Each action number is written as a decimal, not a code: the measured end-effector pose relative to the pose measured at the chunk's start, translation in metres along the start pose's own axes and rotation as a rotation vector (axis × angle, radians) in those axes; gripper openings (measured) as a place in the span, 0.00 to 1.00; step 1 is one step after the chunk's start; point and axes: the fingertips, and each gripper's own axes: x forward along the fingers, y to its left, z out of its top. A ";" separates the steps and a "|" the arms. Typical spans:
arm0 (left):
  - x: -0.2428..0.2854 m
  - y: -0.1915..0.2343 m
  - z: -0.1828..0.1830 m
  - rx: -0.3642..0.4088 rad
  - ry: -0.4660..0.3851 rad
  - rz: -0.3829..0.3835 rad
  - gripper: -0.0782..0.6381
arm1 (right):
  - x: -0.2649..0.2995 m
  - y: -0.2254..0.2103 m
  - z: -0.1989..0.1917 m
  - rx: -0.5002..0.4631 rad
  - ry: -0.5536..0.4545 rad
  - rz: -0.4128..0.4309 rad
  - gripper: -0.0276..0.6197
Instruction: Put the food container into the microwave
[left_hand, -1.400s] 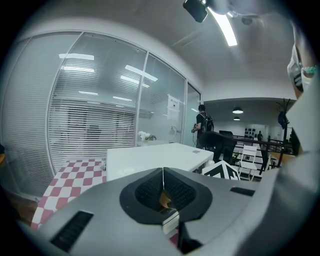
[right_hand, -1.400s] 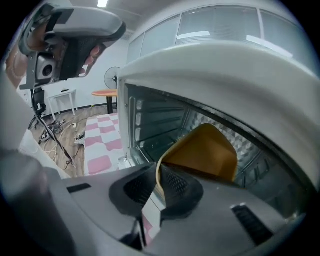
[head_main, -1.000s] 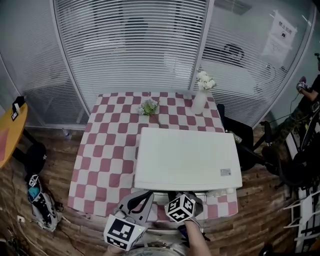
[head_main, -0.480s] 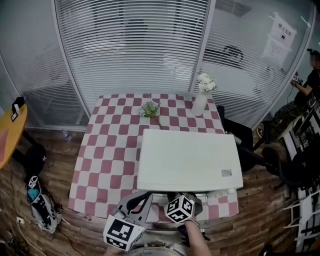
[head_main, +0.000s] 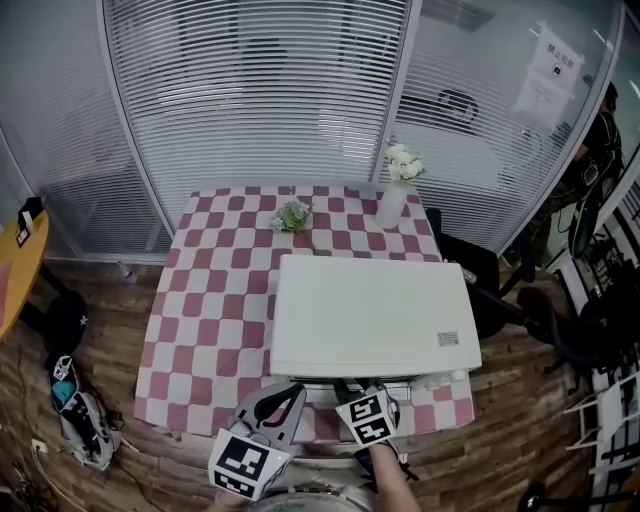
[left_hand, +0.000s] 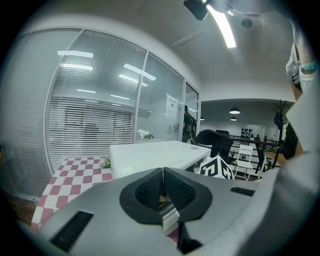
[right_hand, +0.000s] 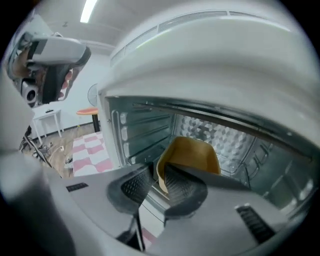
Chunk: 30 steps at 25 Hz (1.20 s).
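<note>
A white microwave (head_main: 370, 315) stands on the red-and-white checkered table (head_main: 210, 300), its front facing me. In the right gripper view its open cavity (right_hand: 145, 125) shows metal walls, and a tan food container (right_hand: 195, 152) sits tilted inside the opening. My right gripper (right_hand: 159, 182) is shut on the container's near rim, one pad inside and one outside. In the head view the right gripper (head_main: 366, 415) is at the microwave's front edge, the container hidden. My left gripper (left_hand: 163, 187) is shut with nothing between its pads, low at the table's front left (head_main: 262, 430).
A white vase of flowers (head_main: 395, 190) and a small green plant (head_main: 295, 215) stand at the table's far side. Dark chairs (head_main: 480, 285) are to the right, a bag (head_main: 75, 410) lies on the wooden floor at left. Blinds on glass walls close the back.
The right gripper's marker cube has tilted and shifted slightly at the microwave's front. The left gripper has barely moved. A person at the far right has moved away.
</note>
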 end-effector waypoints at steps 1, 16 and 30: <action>0.000 0.000 -0.001 0.001 0.003 -0.002 0.13 | -0.001 0.000 0.000 0.018 -0.014 0.004 0.14; 0.007 -0.024 -0.011 0.014 0.025 -0.064 0.13 | -0.045 0.008 -0.018 0.228 -0.083 0.007 0.03; 0.007 -0.043 -0.012 0.026 0.020 -0.100 0.13 | -0.103 0.038 0.032 0.277 -0.304 0.115 0.03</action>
